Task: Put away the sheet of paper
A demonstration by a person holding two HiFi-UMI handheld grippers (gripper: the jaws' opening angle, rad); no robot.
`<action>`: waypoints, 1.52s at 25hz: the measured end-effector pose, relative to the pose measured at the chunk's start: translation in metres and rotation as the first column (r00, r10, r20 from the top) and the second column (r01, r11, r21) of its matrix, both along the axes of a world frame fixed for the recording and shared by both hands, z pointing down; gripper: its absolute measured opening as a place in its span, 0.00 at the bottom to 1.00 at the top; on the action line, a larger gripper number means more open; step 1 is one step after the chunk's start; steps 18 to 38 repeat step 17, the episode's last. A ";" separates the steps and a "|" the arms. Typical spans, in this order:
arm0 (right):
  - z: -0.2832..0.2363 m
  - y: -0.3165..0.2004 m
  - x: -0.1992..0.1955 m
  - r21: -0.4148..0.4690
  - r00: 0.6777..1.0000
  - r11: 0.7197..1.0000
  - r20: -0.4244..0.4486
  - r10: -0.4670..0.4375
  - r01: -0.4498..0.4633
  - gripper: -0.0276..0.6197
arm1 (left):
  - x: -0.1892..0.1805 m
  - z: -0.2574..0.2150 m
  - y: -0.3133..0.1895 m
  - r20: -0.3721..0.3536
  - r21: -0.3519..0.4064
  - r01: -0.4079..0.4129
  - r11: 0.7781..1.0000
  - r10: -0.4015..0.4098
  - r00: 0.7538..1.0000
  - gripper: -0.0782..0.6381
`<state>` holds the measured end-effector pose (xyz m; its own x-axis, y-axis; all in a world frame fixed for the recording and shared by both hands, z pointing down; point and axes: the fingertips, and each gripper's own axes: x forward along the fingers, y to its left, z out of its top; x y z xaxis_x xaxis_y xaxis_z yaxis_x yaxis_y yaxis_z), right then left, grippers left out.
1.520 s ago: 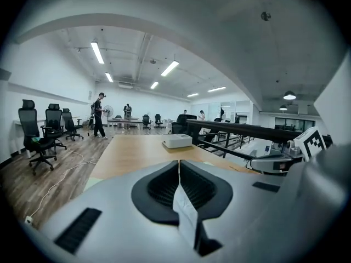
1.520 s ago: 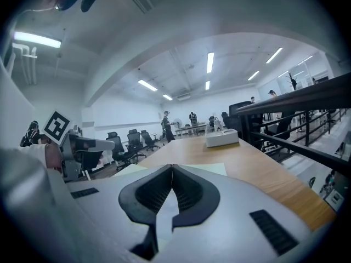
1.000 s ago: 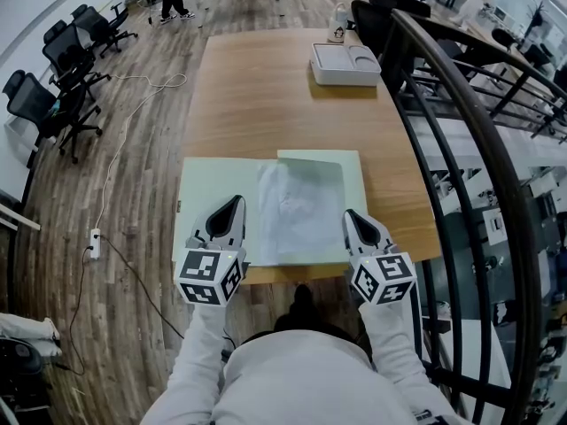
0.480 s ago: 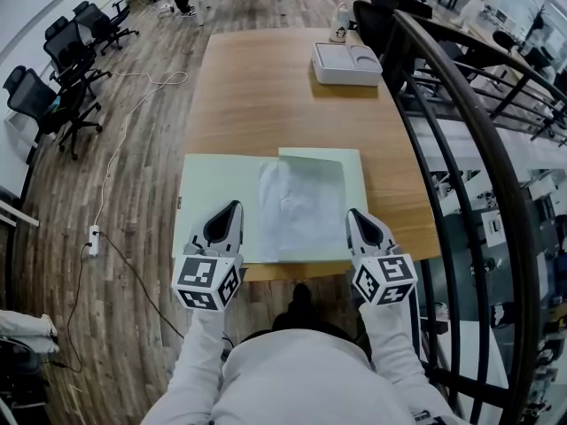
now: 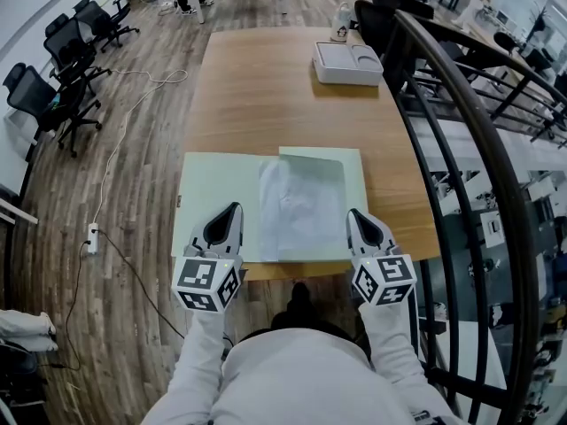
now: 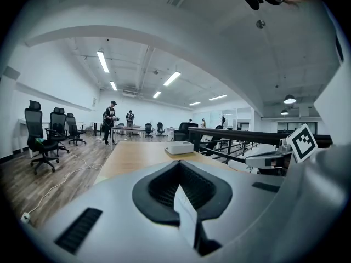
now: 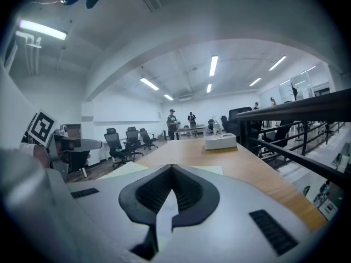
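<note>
The left gripper is hovering over the near-left part of a pale green folder, which seems to be lying open on the wooden table. Its jaws are pressing together on nothing. The sheet of paper is lying slightly wrinkled on the folder's right half, between the two tools. The right gripper is hanging just beside the paper's right edge, its jaws likewise meeting tip to tip, empty.

My left gripper and right gripper point forward, side by side yet apart, jaws closed together.
</note>
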<state>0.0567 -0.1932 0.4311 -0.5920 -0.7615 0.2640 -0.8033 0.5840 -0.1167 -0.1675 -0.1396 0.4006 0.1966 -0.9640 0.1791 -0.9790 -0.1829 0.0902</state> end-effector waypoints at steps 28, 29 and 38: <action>0.008 -0.008 0.003 -0.012 1.000 1.000 -0.006 0.008 -0.009 0.08 | 0.003 0.011 -0.010 -0.038 -0.027 -0.010 1.000 0.009 0.999 0.13; 0.008 -0.008 0.003 -0.012 1.000 1.000 -0.006 0.008 -0.009 0.08 | 0.003 0.011 -0.010 -0.038 -0.027 -0.010 1.000 0.009 0.999 0.13; 0.008 -0.008 0.003 -0.012 1.000 1.000 -0.006 0.008 -0.009 0.08 | 0.003 0.011 -0.010 -0.038 -0.027 -0.010 1.000 0.009 0.999 0.13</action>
